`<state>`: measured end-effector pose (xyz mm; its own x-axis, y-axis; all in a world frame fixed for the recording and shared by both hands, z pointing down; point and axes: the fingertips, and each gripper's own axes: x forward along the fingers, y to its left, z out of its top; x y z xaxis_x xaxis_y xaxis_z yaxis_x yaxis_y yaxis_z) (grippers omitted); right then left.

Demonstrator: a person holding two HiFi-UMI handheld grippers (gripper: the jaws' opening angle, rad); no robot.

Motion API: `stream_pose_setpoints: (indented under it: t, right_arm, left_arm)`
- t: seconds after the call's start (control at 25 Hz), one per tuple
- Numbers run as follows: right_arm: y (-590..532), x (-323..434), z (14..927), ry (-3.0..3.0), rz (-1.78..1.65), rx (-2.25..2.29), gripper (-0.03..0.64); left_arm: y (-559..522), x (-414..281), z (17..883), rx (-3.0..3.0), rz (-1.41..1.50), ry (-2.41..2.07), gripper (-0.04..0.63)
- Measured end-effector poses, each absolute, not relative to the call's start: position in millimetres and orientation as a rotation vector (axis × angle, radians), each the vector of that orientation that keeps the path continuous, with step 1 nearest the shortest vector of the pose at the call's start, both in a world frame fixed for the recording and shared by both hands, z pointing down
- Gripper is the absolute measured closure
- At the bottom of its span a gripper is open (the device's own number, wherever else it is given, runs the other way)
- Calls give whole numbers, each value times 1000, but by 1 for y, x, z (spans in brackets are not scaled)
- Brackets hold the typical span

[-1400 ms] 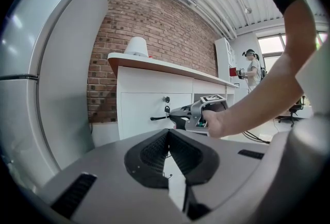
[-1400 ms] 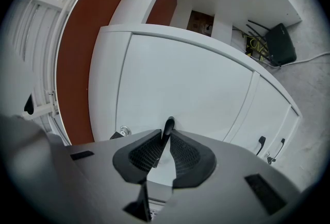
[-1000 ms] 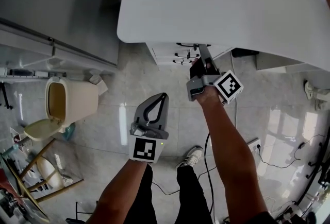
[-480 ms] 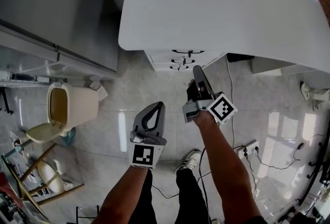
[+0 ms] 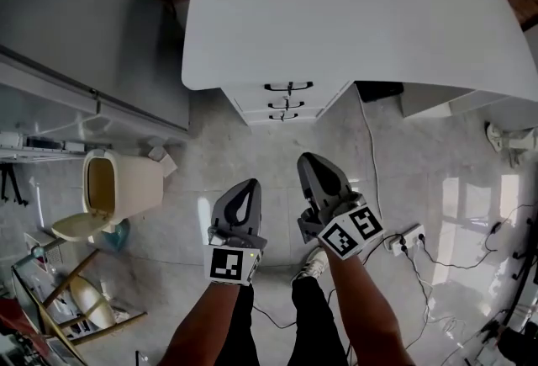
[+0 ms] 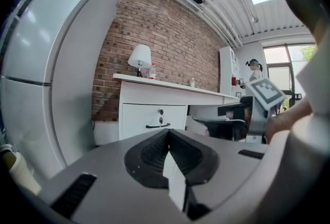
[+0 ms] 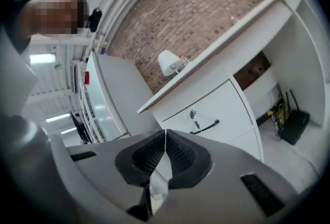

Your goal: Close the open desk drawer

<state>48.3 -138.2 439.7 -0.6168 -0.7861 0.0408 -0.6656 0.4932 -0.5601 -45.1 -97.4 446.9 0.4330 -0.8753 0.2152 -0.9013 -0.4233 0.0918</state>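
The white desk [image 5: 353, 11] has a drawer unit [image 5: 286, 101] under its left end. All three drawer fronts sit flush, each with a dark handle [image 5: 288, 87]. Both grippers hang over the floor, well short of the drawers and touching nothing. My left gripper [image 5: 250, 184] is shut, its pads meeting at the tip [image 6: 168, 133]. My right gripper [image 5: 308, 159] has just been closing and is now shut with nothing between its jaws [image 7: 165, 132]. The top drawer [image 7: 206, 115] with its keyhole lies straight ahead in the right gripper view. The same drawer [image 6: 152, 119] shows in the left gripper view.
A tall white cabinet [image 5: 76, 28] stands left of the desk. A beige bin [image 5: 118, 183] with its lid open sits on the tiled floor at left. A power strip [image 5: 405, 238] and cables lie at right. The person's shoe [image 5: 314, 260] is below the grippers. A lamp [image 6: 139, 57] stands on the desk.
The right gripper has drawn back from the drawer fronts toward the person and rolled. The left gripper moved back a little. The camera view shifted, so more of the desk top shows.
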Motion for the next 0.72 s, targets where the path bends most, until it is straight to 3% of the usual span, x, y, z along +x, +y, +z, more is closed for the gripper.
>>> stream_pose_setpoints:
  t: [0.24,0.72]
  right_arm:
    - [-82,50,392,2646,-565,-1476,584]
    - [-10,48,281,2732,-282,-1681,584]
  left_arm:
    - [-76,-39,420,2495,229,-1534,589]
    - [-28,-41,278,2583,87,-1517,589]
